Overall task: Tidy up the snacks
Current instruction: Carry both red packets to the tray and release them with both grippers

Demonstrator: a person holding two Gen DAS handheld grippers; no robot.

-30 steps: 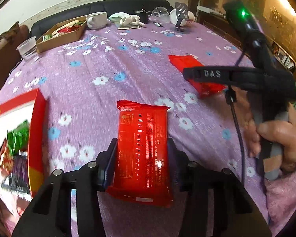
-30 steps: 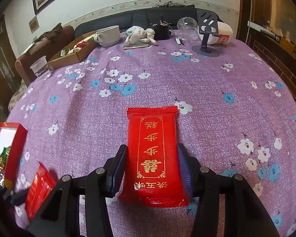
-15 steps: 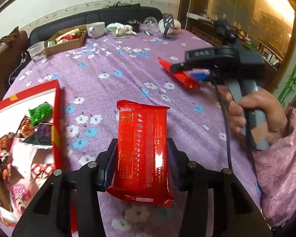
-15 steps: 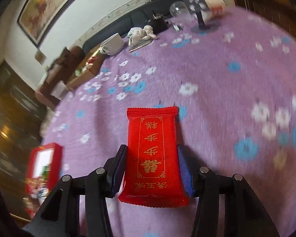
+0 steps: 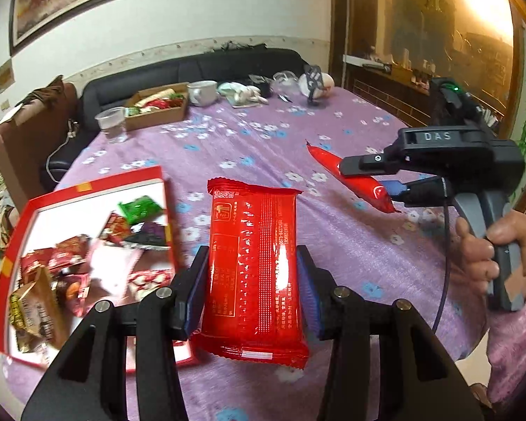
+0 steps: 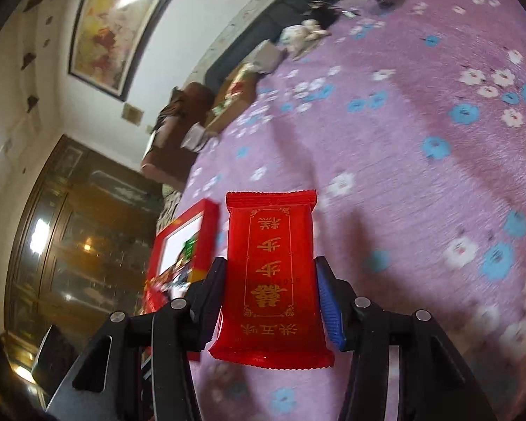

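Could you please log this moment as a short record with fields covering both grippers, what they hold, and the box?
left gripper: shut on a red snack packet, printed back side facing the camera
right gripper: shut on a red snack packet with gold characters
red box: open on the purple floral tablecloth, holding mixed wrapped snacks
placement: neither held packet is in the box yet

Right wrist view: the purple flowered counter (image 6: 420, 161) was motion-blurred, and the red box (image 6: 207, 231) was partly hidden behind the right claw (image 6: 270, 291). Left wrist view: print on the red packet (image 5: 254, 266) was too small to read; the person's sleeve (image 5: 515, 336) was cut off at the frame's edge.
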